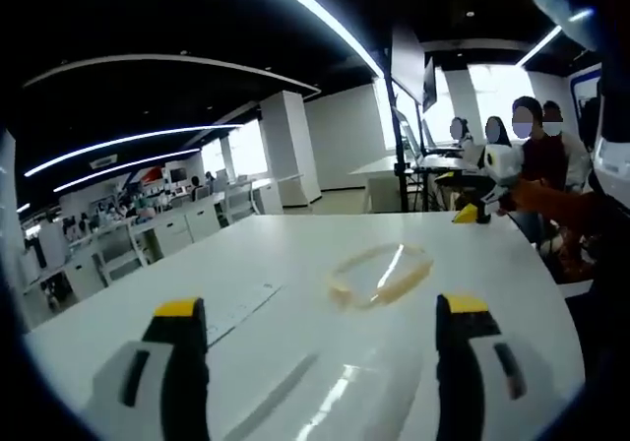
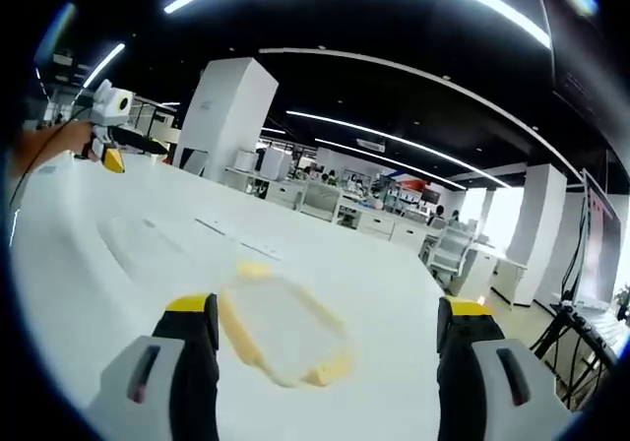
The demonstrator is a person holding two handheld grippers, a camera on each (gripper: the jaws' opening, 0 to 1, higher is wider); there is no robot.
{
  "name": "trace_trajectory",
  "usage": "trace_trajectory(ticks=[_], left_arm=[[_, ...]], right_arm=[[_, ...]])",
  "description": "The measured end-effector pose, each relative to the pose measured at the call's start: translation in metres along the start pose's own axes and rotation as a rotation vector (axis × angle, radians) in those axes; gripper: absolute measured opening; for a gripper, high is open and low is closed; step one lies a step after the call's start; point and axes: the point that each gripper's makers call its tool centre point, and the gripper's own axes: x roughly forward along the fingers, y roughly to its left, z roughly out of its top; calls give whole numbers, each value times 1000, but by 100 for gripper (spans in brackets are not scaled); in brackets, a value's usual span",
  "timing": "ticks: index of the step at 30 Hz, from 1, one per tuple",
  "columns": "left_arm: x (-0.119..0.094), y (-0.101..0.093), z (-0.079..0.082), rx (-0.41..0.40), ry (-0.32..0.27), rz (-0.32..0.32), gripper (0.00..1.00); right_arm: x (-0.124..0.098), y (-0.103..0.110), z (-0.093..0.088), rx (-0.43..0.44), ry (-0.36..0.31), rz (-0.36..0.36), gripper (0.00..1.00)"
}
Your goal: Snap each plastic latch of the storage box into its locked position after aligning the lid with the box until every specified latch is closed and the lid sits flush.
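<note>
Right gripper view: storage box (image 2: 285,333) just beyond the right gripper (image 2: 325,333), jaws apart; left gripper (image 1: 320,328) likewise gaping. Latching apparently hasn't started; next, close in.

Your two views are bright below and dark above: long ceiling light strips (image 1: 315,13) curve with the fisheye bend and streak glare across the glossy white worktop (image 1: 295,254). Daylight blows out the far windows (image 1: 492,92) in your left gripper view. The clear lid (image 2: 281,338) looks soft and smeared, and edges blur toward the rim.
</note>
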Motion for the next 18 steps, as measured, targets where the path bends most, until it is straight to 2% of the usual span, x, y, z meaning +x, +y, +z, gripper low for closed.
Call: trace_trajectory(ticks=[9,18], left_arm=[[41,-5,5,61,34,-81,94],[81,-14,8,142,64,-191,92]], right_arm=[[12,-7,-12,-24,41,56,93],[24,-16,-29,-32,103,121,92]])
